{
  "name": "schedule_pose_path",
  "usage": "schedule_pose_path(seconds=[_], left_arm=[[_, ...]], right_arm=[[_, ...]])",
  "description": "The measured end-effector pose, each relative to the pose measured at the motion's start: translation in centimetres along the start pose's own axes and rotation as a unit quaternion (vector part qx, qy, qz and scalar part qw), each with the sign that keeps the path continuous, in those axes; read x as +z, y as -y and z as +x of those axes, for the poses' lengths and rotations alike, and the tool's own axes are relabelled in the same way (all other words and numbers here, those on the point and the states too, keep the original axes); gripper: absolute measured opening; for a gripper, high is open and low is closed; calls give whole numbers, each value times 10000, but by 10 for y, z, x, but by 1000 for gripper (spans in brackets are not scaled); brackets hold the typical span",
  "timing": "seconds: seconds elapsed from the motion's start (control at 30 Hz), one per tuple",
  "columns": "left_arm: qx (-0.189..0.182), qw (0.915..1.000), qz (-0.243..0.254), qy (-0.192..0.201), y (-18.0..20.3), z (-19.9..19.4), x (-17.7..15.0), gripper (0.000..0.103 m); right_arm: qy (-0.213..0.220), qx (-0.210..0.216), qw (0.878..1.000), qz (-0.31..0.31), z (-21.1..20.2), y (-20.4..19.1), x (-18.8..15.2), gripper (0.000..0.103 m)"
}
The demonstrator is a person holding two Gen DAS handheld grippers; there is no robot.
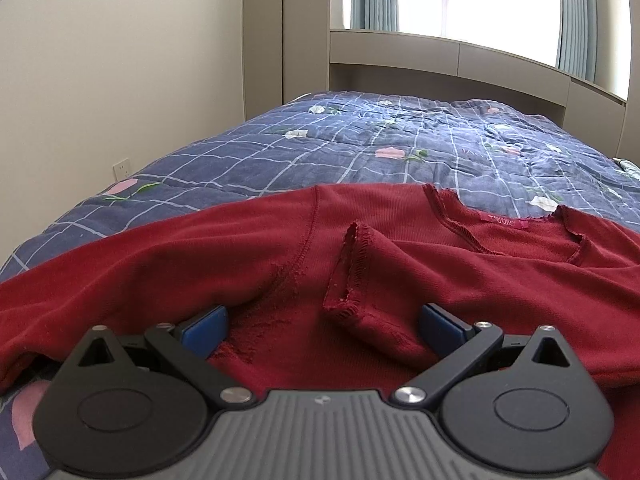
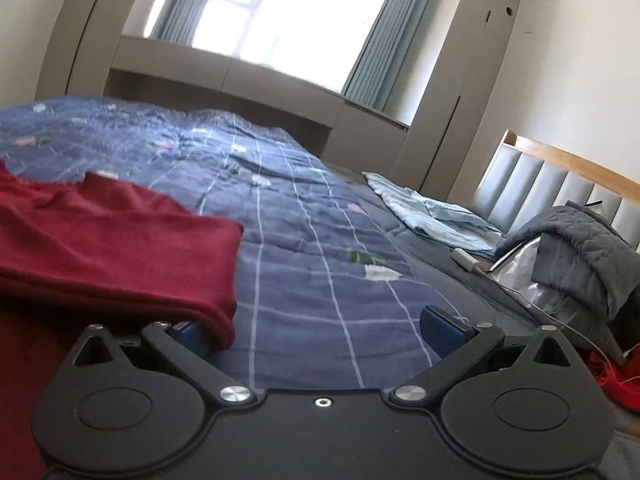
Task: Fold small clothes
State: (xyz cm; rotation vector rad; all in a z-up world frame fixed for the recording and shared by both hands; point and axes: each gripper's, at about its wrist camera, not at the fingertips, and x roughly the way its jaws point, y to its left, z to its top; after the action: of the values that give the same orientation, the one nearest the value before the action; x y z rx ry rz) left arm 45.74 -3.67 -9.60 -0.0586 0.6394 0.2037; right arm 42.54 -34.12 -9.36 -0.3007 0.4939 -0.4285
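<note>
A dark red top (image 1: 400, 280) lies spread on the blue checked quilt (image 1: 360, 148), neckline and label toward the far side, one sleeve cuff (image 1: 352, 272) folded over its body. My left gripper (image 1: 324, 320) is open and low over the top, with red cloth lying between and over its blue pads (image 1: 206, 326). In the right wrist view the top's folded edge (image 2: 120, 248) is at the left. My right gripper (image 2: 316, 328) is open over the quilt (image 2: 320, 260); its left pad (image 2: 192, 334) sits under the red edge.
A light blue garment (image 2: 432, 212) and a grey jacket (image 2: 588, 248) lie at the right by the padded headboard (image 2: 552, 180). Another red cloth (image 2: 616, 380) shows at the far right. Wardrobes and a window seat stand beyond the bed.
</note>
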Motion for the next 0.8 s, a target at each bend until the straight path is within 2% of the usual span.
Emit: schedule_pose_path(seconds=[0.3, 0.43, 0.5, 0.63, 0.8], left_arm=[[-4, 10000, -2, 6, 0, 0, 0, 103], [-66, 10000, -73, 12, -2, -1, 1, 103], [-141, 9998, -149, -75, -5, -3, 5, 102], [-361, 9985, -315, -273, -18, -15, 9, 103], [-551, 9930, -947, -442, -51, -47, 7, 103]], right_arm=[[-141, 143, 9998, 36, 2, -3, -3, 102], [-369, 572, 9977, -2, -4, 4, 0, 102], [-481, 860, 9949, -236, -15, 10, -1, 102], [-368, 1098, 9908, -704, -51, 27, -11, 102], [-261, 1446, 9879, -502, -99, 45, -14, 102]])
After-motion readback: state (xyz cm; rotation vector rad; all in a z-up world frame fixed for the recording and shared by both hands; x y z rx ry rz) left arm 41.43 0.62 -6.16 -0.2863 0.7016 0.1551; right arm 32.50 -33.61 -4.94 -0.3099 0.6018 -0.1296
